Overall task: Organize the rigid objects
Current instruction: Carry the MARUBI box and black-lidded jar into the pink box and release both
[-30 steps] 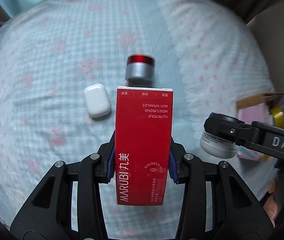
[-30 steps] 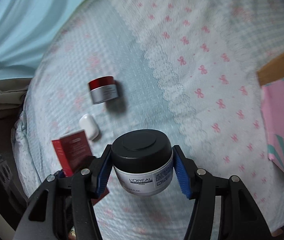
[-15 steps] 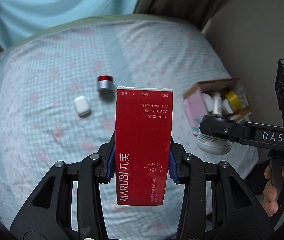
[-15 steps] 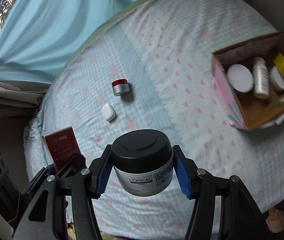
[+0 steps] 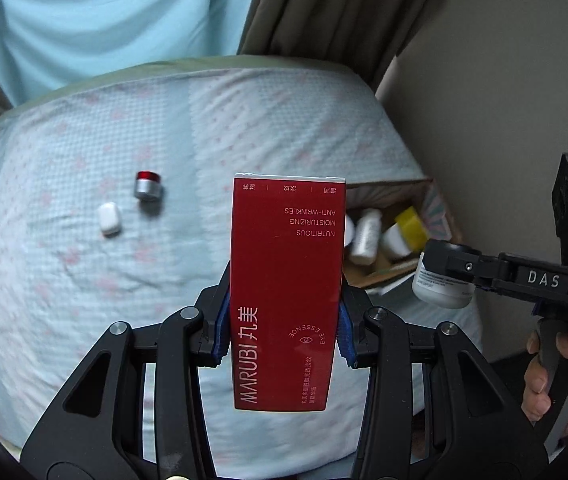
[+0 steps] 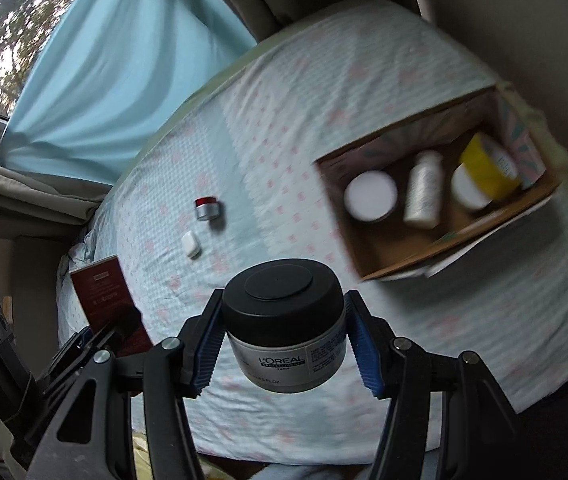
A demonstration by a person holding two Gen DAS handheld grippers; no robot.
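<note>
My left gripper (image 5: 284, 336) is shut on a tall red Marubi box (image 5: 288, 292), held high above the bed; the box also shows in the right wrist view (image 6: 104, 296). My right gripper (image 6: 284, 344) is shut on a L'Oreal jar (image 6: 284, 320) with a black lid; the jar also shows at the right of the left wrist view (image 5: 444, 276). A small red-lidded silver jar (image 5: 148, 186) (image 6: 207, 208) and a white earbud case (image 5: 109, 219) (image 6: 192, 244) lie on the bedspread. An open cardboard box (image 6: 384, 256) (image 5: 380, 276) holds a white jar, a bottle and a yellow item.
The bed (image 5: 64, 280) has a pale blue cover with pink bows. A blue curtain (image 6: 104, 72) and brown drapes hang behind it. A wall (image 5: 504, 100) stands right of the bed. A hand (image 5: 544, 380) grips the right tool's handle.
Both grippers have risen and pulled back from the bed with their loads. The cardboard box now lies closer to the middle of both views.
</note>
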